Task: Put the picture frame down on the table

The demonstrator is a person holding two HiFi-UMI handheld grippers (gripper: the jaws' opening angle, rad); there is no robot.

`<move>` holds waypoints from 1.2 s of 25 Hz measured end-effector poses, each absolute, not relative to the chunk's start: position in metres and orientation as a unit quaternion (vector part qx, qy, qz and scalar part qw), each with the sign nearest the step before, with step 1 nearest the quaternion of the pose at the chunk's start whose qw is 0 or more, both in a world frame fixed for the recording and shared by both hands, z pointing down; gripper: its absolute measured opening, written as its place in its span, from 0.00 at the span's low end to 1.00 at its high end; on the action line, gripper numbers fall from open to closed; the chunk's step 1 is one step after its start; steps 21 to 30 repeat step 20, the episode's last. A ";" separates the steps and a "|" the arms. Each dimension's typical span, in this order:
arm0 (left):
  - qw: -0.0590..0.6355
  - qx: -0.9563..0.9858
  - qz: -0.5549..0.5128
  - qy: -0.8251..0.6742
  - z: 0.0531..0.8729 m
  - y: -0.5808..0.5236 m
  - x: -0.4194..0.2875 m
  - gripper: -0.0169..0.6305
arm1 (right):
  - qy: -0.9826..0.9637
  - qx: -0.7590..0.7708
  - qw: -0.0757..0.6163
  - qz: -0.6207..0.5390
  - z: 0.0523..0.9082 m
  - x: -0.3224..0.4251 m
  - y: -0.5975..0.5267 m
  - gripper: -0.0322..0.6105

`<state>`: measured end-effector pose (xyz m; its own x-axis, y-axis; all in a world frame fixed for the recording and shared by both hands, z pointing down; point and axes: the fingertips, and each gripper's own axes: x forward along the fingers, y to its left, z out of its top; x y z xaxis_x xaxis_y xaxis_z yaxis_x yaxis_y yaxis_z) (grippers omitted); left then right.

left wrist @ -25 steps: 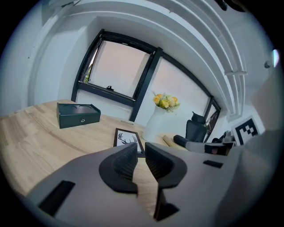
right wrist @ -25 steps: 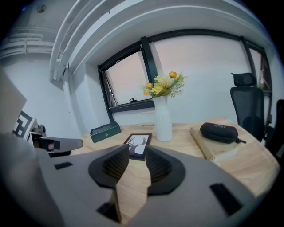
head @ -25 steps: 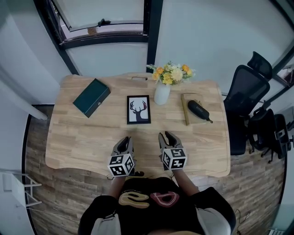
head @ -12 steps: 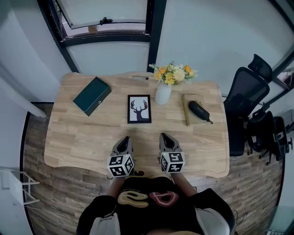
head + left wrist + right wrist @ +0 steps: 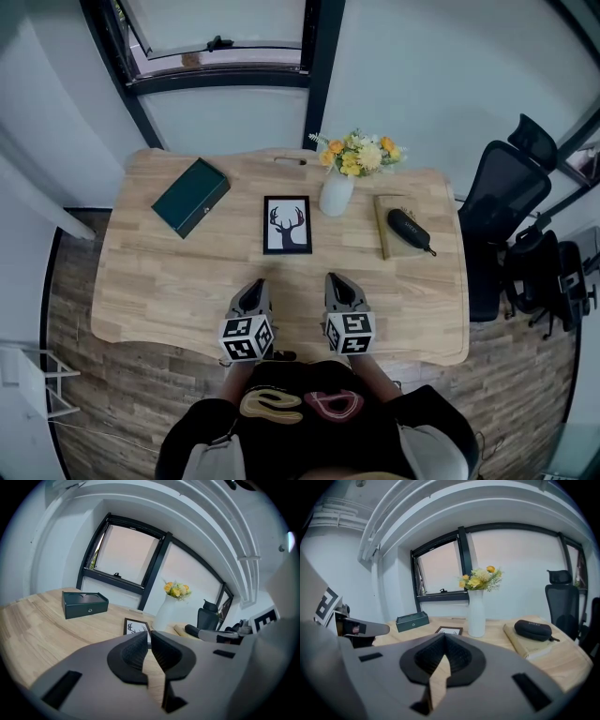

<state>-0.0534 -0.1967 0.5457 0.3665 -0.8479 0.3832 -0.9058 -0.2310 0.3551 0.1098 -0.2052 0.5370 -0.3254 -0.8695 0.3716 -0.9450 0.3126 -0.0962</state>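
- Jaws of the left gripper [image 5: 255, 287] are pressed together with nothing between them, having just been closing. The right gripper [image 5: 339, 281] is the same, closed and empty.
- Both grippers sit side by side at the 6 o'clock edge of the wooden table [image 5: 159, 281], pointing towards 12.
- The deer-print picture frame [image 5: 288, 225] lies flat on the table, well apart from both. It is at about 1 o'clock from the left gripper and 11 o'clock from the right, with its long axis running 12 to 6.
- The left gripper is slightly nearer.
- The frame looks already set down, so the task seems done.
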 end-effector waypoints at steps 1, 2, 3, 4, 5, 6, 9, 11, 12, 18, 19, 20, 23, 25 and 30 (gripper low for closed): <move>0.266 0.783 0.054 -0.560 0.545 -0.197 -0.053 0.08 | -0.800 0.567 0.128 0.150 0.538 0.109 -0.205 0.07; 0.265 0.784 0.054 -0.559 0.545 -0.197 -0.054 0.08 | -0.800 0.566 0.129 0.150 0.539 0.109 -0.205 0.07; 0.265 0.784 0.055 -0.559 0.545 -0.197 -0.054 0.08 | -0.800 0.566 0.131 0.150 0.539 0.108 -0.204 0.07; 0.265 0.784 0.056 -0.558 0.546 -0.197 -0.054 0.08 | -0.800 0.566 0.132 0.150 0.540 0.108 -0.204 0.07; 0.265 0.784 0.057 -0.558 0.546 -0.197 -0.054 0.08 | -0.800 0.566 0.132 0.151 0.540 0.108 -0.204 0.07; 0.265 0.785 0.057 -0.558 0.546 -0.197 -0.053 0.08 | -0.800 0.566 0.133 0.151 0.540 0.108 -0.204 0.07; 0.265 0.785 0.058 -0.557 0.546 -0.197 -0.052 0.08 | -0.801 0.564 0.133 0.151 0.540 0.108 -0.204 0.06; 0.266 0.785 0.057 -0.557 0.546 -0.196 -0.051 0.08 | -0.802 0.562 0.135 0.150 0.540 0.107 -0.203 0.06; 0.266 0.785 0.057 -0.557 0.546 -0.196 -0.051 0.08 | -0.803 0.561 0.136 0.150 0.539 0.107 -0.203 0.06; 0.266 0.783 0.057 -0.559 0.547 -0.192 -0.049 0.08 | -0.805 0.558 0.138 0.147 0.539 0.108 -0.200 0.06; 0.266 0.783 0.057 -0.559 0.547 -0.191 -0.049 0.08 | -0.806 0.557 0.138 0.147 0.539 0.108 -0.199 0.06; 0.266 0.783 0.057 -0.559 0.547 -0.191 -0.049 0.08 | -0.806 0.556 0.138 0.146 0.539 0.108 -0.199 0.06; 0.266 0.783 0.057 -0.559 0.547 -0.191 -0.049 0.08 | -0.806 0.556 0.138 0.146 0.539 0.108 -0.199 0.06; 0.266 0.783 0.057 -0.559 0.547 -0.191 -0.049 0.08 | -0.806 0.556 0.138 0.146 0.539 0.108 -0.199 0.06; 0.266 0.783 0.057 -0.559 0.547 -0.191 -0.049 0.08 | -0.806 0.556 0.138 0.146 0.539 0.108 -0.199 0.06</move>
